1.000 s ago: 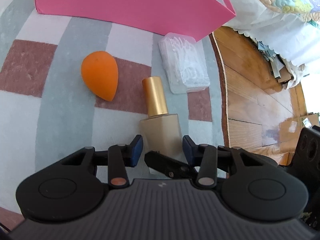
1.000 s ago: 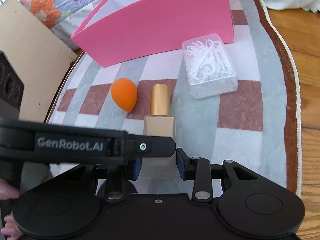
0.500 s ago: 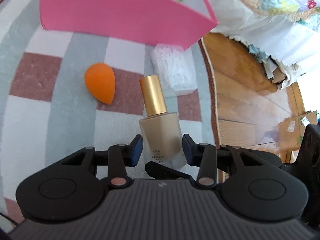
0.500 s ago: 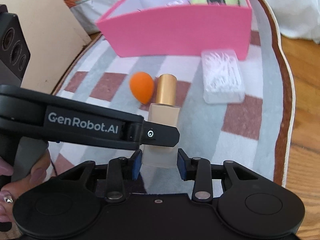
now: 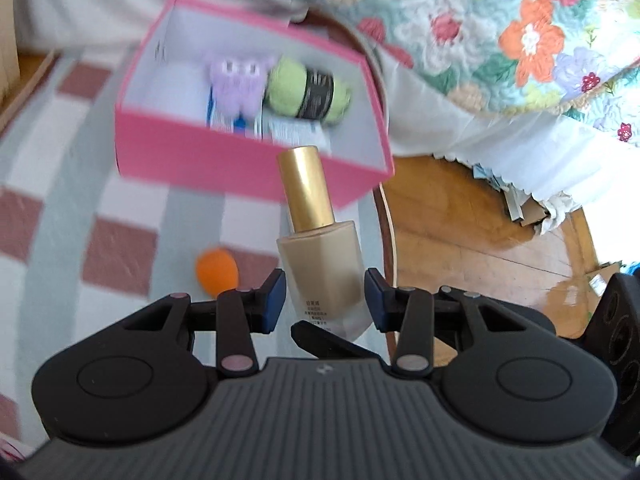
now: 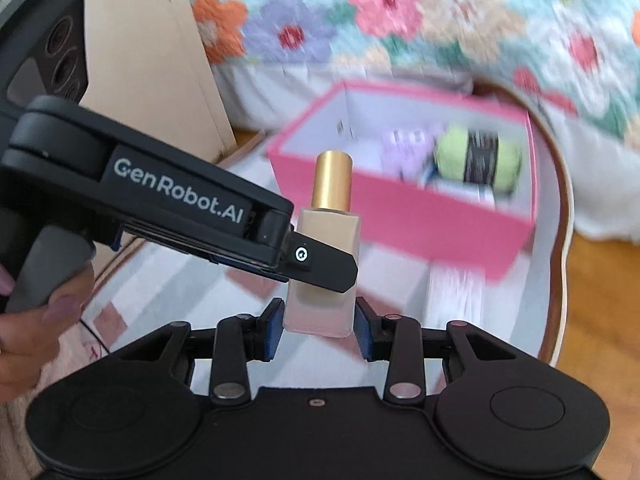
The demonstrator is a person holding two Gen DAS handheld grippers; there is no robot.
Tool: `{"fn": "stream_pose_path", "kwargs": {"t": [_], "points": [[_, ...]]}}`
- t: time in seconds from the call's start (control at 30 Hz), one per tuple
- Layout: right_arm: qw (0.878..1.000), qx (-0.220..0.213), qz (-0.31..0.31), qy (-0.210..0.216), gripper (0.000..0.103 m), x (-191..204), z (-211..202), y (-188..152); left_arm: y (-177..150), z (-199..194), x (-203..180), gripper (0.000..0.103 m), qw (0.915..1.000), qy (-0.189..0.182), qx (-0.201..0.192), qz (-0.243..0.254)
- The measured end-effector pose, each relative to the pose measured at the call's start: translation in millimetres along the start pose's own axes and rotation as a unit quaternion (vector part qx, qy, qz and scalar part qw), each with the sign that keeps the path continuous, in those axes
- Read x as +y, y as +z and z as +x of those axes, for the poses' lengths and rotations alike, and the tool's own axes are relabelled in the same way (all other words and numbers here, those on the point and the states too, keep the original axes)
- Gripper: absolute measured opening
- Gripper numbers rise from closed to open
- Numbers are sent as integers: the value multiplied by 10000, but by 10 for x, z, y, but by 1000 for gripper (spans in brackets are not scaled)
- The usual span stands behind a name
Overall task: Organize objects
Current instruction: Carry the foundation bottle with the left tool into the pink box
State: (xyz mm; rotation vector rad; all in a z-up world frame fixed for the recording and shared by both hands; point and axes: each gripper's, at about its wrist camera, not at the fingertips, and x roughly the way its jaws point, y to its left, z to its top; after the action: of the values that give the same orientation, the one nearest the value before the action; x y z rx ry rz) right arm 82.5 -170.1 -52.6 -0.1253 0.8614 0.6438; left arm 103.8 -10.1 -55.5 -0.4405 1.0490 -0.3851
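Observation:
A beige foundation bottle (image 6: 320,264) with a gold cap is held upright in the air. My right gripper (image 6: 319,328) is shut on its base. My left gripper (image 5: 325,304) flanks the same bottle (image 5: 322,264) from the other side, its blue pads close to the glass with thin gaps showing. The left gripper's body (image 6: 180,200) crosses in front of the bottle in the right wrist view. Behind stands a pink box (image 5: 248,160), open on top, holding a green yarn ball (image 5: 308,90) and a lilac item (image 5: 236,86). An orange makeup sponge (image 5: 216,272) lies on the rug.
A checked rug (image 5: 80,240) covers the floor, with bare wood floor (image 5: 480,224) to its right. A clear box of cotton swabs (image 6: 456,296) lies in front of the pink box. A flowered quilt (image 6: 400,20) hangs behind, and a cardboard sheet (image 6: 152,72) leans at left.
The bottle has been lifted off the rug and raised with both grippers. The view now looks down into the pink box, which has come closer.

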Motion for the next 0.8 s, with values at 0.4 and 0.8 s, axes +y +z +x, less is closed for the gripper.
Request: {"fn": "stream_pose_path", "kwargs": {"t": [0.4,0.8], "points": [[9965,-323,-768,-121,40,-250,215,924,883,104,94,40,9992,-276,-287,-92],[9990,-302,-158,291,40,-615,588,1386,1418,260,217,39,9967,-173,-579,-533]]}}
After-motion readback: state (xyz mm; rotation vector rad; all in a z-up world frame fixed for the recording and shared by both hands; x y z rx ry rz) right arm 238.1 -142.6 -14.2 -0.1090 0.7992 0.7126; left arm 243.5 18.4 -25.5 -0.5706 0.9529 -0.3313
